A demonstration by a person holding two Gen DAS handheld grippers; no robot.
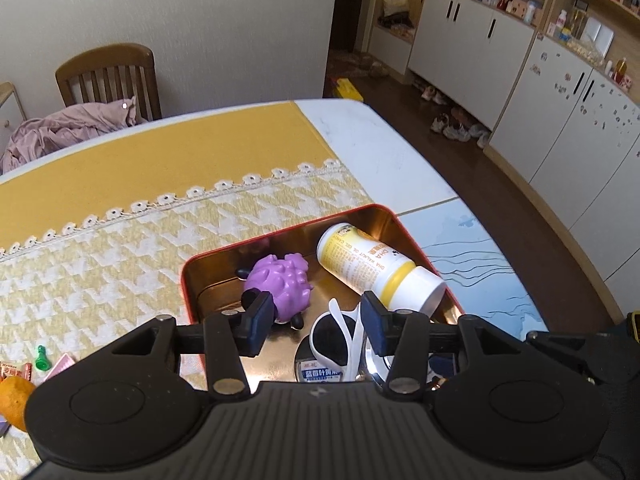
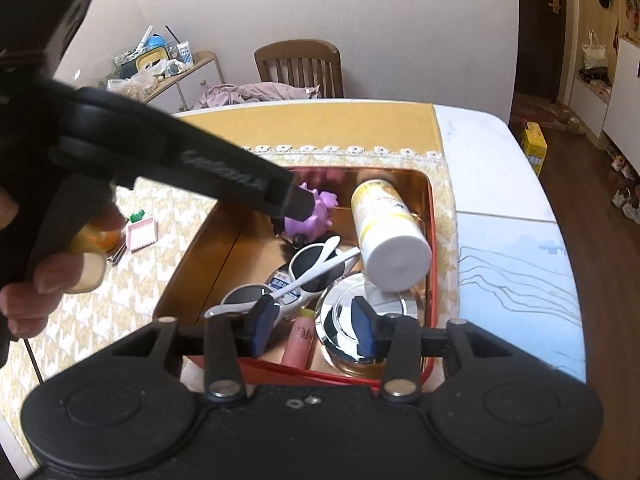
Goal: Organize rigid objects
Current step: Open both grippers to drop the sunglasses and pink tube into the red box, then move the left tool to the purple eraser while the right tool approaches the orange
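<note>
Both tools are being held spread, gripping nothing: left tool (image 1: 316, 322) over the red tin (image 1: 188, 280), above white sunglasses (image 1: 340, 336); right tool (image 2: 314, 326) above the mirrored compact (image 2: 344, 316).

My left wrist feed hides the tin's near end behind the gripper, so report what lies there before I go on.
Observer: A pink tube lies against the tin's near wall.
Operator: Say what is beside it.
Observer: A chrome-lidded jar stands to its right, seen between the right gripper's open fingers.
Operator: Now place the sunglasses.
Observer: The white sunglasses lie left of the jar, arms folded, their second lens toward the tin's near left corner.
</note>
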